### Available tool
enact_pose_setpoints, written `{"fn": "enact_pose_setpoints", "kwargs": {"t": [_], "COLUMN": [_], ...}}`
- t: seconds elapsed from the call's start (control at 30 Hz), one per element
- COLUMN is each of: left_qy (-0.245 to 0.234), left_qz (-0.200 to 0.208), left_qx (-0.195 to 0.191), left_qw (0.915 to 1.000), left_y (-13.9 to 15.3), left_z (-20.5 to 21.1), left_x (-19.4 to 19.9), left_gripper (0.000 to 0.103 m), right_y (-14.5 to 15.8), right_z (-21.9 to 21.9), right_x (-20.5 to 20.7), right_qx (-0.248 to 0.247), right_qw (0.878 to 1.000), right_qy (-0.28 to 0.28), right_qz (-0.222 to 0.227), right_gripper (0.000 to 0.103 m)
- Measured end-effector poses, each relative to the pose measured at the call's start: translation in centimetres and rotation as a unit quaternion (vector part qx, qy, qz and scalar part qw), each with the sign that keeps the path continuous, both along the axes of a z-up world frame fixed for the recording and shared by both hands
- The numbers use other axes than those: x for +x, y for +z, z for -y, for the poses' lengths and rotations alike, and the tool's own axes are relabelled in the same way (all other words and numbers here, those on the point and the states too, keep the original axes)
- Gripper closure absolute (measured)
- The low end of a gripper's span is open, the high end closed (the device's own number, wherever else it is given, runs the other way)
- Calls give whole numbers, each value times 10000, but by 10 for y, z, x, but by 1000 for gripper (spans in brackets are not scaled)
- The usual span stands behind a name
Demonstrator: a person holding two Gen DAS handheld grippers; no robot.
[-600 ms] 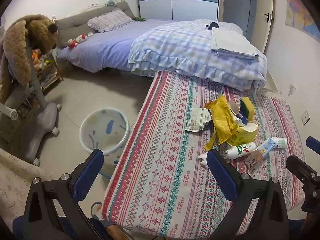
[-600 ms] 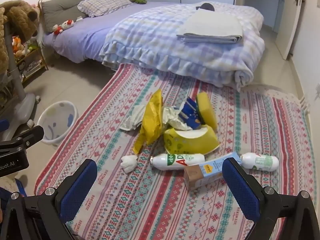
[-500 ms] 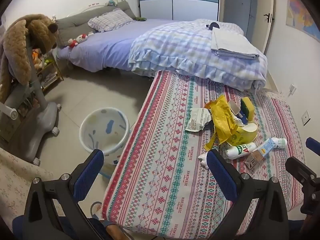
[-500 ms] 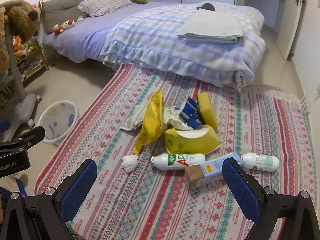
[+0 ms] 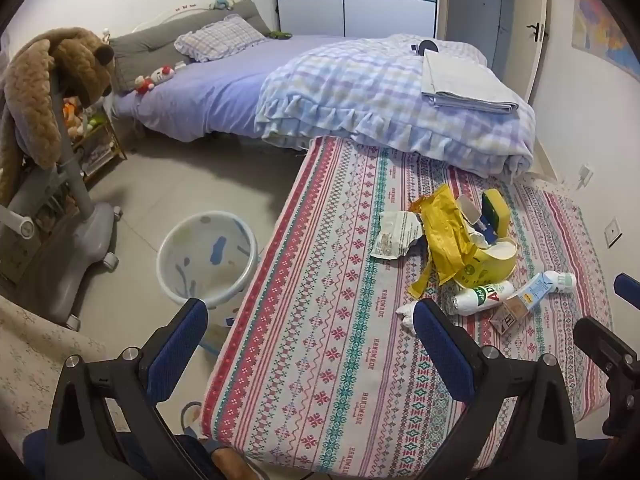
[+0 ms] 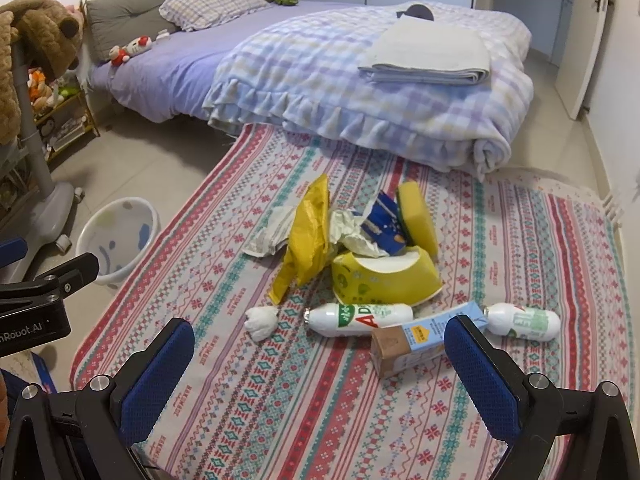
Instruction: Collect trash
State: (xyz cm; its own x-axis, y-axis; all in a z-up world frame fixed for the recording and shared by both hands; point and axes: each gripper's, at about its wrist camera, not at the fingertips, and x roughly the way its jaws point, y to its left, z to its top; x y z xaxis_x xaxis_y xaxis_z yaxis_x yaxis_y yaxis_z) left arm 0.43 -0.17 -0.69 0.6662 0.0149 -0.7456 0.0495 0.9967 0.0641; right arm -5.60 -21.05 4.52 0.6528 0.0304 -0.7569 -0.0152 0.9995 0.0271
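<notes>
Bedroom floor with patterned rug (image 6: 520, 240), trash pile (image 6: 360, 256) mid-rug, beyond and apart from the right gripper (image 6: 320, 344), fingers spread wide and empty, left gripper (image 5: 310, 326) likewise spread, white wastebasket (image 5: 208, 258) just beyond its left finger

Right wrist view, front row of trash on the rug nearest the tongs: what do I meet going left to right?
White tissue wad → white AD bottle lying on its side → blue-and-brown carton → small white bottle with green label.
</notes>
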Motion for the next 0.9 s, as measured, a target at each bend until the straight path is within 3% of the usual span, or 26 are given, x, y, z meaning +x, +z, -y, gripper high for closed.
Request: {"fn": "enact_pose_setpoints", "kwargs": {"t": [0.2,0.4,0.53,0.77,0.9], "left_qy": [4,-4,-91,-433,-905], "left_qz": [-31,194,-29,-64,-229], "left_qx": [-96,164,94,344,191], "left_qw": [9999,9997,9999,9984,9955], "left_y": [-2,-4,-8,-14,-23], "left_z": [1,4,14,52,86], "left_x": [1,0,3,13,28], "left_gripper": [0,0,0,0,0], "right_y": [-1,-2,-3,-17,-24], "right_z": [-1,-4,-3,40,83], "right_x": [-3,-5,-6,3,13], "right_qx": [-26,-185,-88,225,445], "right_qw": [9999,9996,9989,9988,9924], "right_qy": [113,188,142,-250,-801], "right_qz": [-8,141,428,-360,-822], "right_gripper": [0,0,0,0,0]}}
